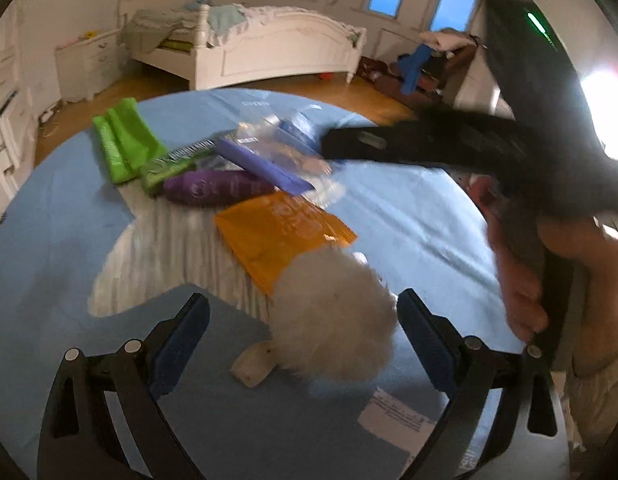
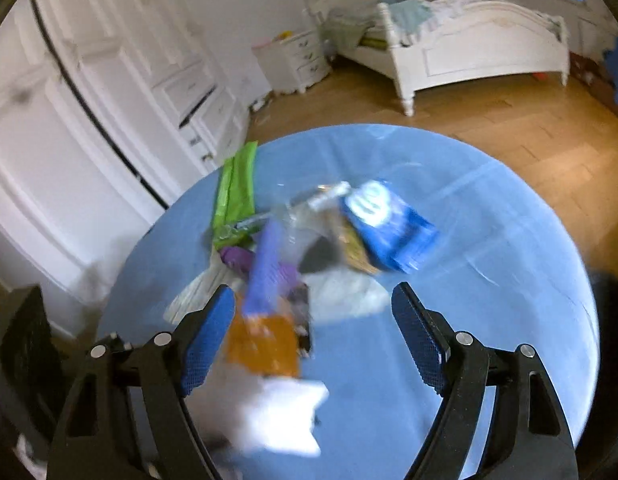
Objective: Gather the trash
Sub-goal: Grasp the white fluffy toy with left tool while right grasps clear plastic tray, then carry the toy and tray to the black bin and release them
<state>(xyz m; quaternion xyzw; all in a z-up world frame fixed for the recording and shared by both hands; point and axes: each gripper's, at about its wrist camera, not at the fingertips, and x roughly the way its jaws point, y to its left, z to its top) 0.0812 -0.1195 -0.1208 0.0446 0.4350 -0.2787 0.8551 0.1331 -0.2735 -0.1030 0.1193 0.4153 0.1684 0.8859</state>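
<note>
A round table with a light blue cloth point(image 1: 409, 216) holds a pile of trash. In the left wrist view I see a green wrapper point(image 1: 125, 144), a purple packet point(image 1: 217, 190), a lilac box point(image 1: 265, 166), clear plastic point(image 1: 285, 144), an orange packet point(image 1: 281, 232) and a fluffy white ball point(image 1: 333, 320). My left gripper point(image 1: 303, 328) is open, with the ball between its fingers. My right gripper point(image 2: 313, 336) is open above the orange packet point(image 2: 265, 344) and white paper point(image 2: 285, 416). A blue snack bag point(image 2: 389, 228) lies beyond. The right gripper body point(image 1: 449, 148) reaches over the pile.
A white paper slip point(image 1: 393, 420) and a beige tag point(image 1: 255, 366) lie near the table's front. A white bed point(image 1: 269, 48) stands behind on the wooden floor point(image 2: 509, 120). White cabinets point(image 2: 109, 100) line the left wall. A black box point(image 2: 29, 344) sits at left.
</note>
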